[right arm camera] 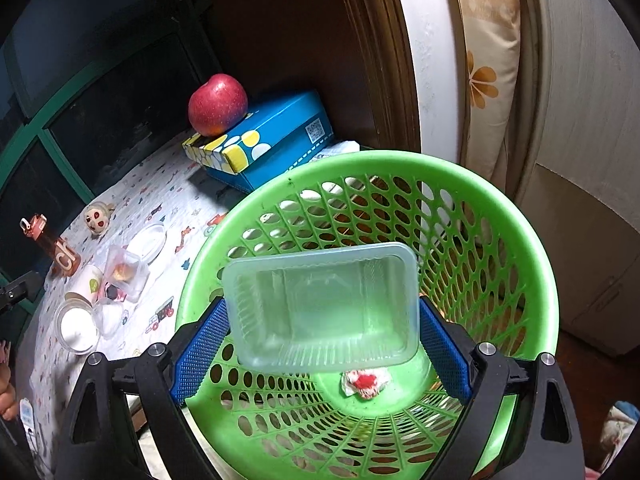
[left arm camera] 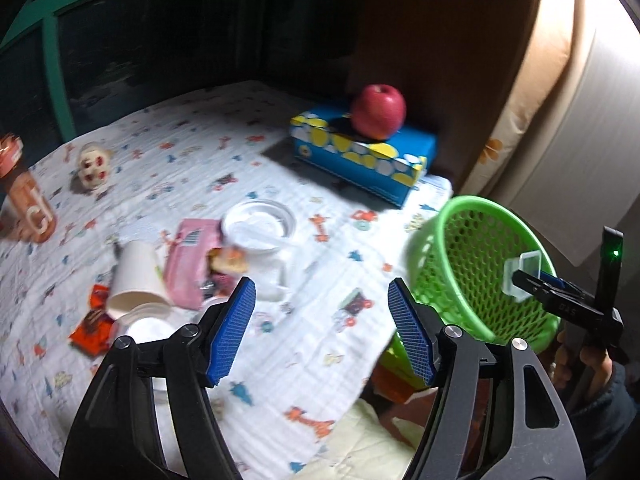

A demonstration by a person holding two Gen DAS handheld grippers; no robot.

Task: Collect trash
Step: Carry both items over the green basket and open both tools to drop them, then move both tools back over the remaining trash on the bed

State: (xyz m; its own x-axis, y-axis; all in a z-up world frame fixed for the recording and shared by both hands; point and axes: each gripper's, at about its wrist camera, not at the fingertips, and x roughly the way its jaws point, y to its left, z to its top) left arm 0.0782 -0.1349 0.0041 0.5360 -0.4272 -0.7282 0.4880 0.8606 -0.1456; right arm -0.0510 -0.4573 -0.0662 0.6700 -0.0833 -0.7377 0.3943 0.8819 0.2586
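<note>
1. Right gripper point(right arm camera: 322, 354): jaws spread wide, pinching a clear plastic tray point(right arm camera: 322, 304) by its two short ends. Both blue pads touch the tray walls. It's held crosswise between the pads, open side facing the camera; a tray this wide needs nearly the full spread.
2. Directly under and beyond the tray: green mesh basket point(right arm camera: 472, 240), tilted with its mouth toward the claw. My read: the tray is lined up over the mouth so that it drops straight in once let go.
3. On the basket floor, just below the tray: a crumpled white-and-red wrapper point(right arm camera: 366, 384). So some trash is already collected.
4. Left gripper point(left arm camera: 322, 328): jaws partway open, nothing between the pads, touching nothing. It hangs over the printed tablecloth point(left arm camera: 304, 344), angled down.
5. Just ahead and left of the left claw: the remaining trash pile, namely a tipped paper cup point(left arm camera: 134, 276), a pink pouch point(left arm camera: 190, 260), an orange snack wrapper point(left arm camera: 92, 322) and a clear round lid point(left arm camera: 260, 224). Probably the next target, hence the half-open jaws.
6. To its right: the basket again, with the right gripper and tray at the rim.
7. Farther out: a blue tissue box point(left arm camera: 360, 156) with a red apple point(left arm camera: 378, 112) on top, a small doll-head toy point(left arm camera: 94, 166) and an orange bottle point(left arm camera: 28, 200) far left. Not trash, I'd say; leave them.
</note>
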